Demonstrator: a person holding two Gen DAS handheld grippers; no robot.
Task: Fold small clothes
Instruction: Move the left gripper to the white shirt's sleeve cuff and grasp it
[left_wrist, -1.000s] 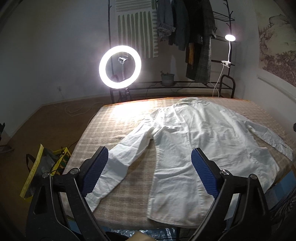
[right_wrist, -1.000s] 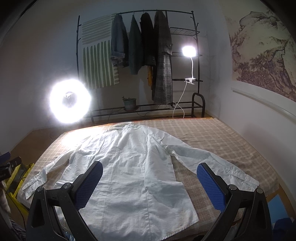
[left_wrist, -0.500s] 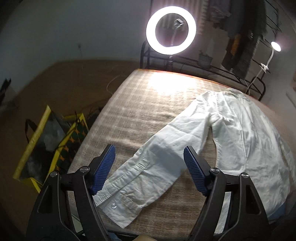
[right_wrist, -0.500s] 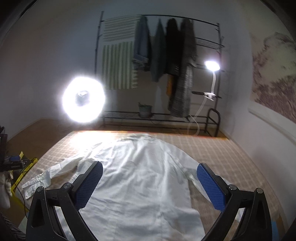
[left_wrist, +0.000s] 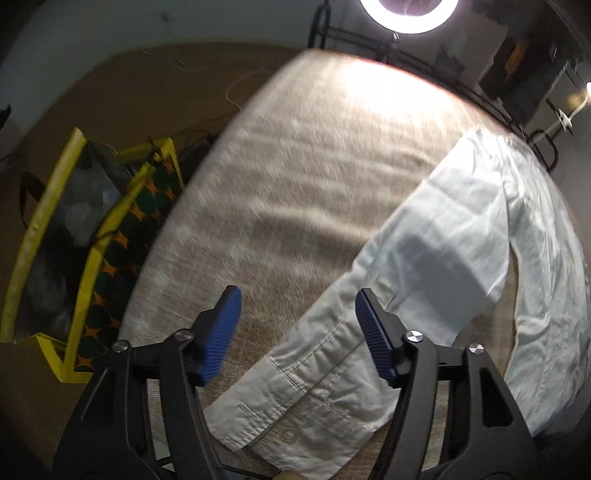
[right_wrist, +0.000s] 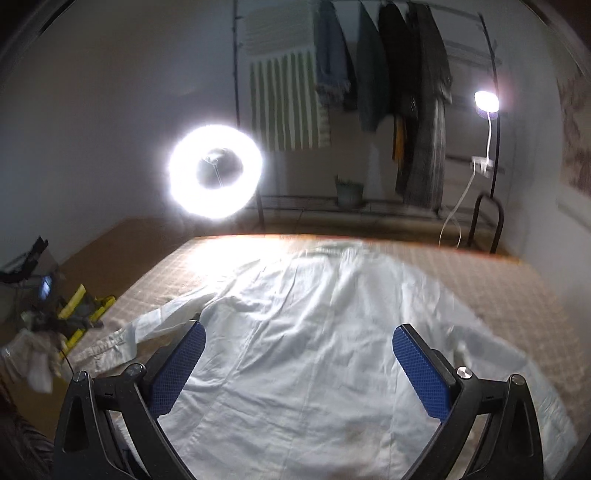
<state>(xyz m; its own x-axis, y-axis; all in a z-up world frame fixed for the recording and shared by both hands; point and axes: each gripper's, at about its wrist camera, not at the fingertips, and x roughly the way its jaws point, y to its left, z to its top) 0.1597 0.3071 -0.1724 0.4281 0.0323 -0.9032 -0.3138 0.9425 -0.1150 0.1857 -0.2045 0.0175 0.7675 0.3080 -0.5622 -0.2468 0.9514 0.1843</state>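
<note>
Dim room — ring light (right_wrist: 216, 171) glares, motion blur, fisheye-dark corners.

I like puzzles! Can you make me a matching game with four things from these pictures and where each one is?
Things:
1. white shirt
2. ring light
3. yellow bag
4. dark coats

Places:
A. on the floor beside the bed
B. hanging on the rack by the wall
C. spread flat on the bed
D. glowing past the far end of the bed

Right pairs: 1-C, 2-D, 3-A, 4-B
</note>
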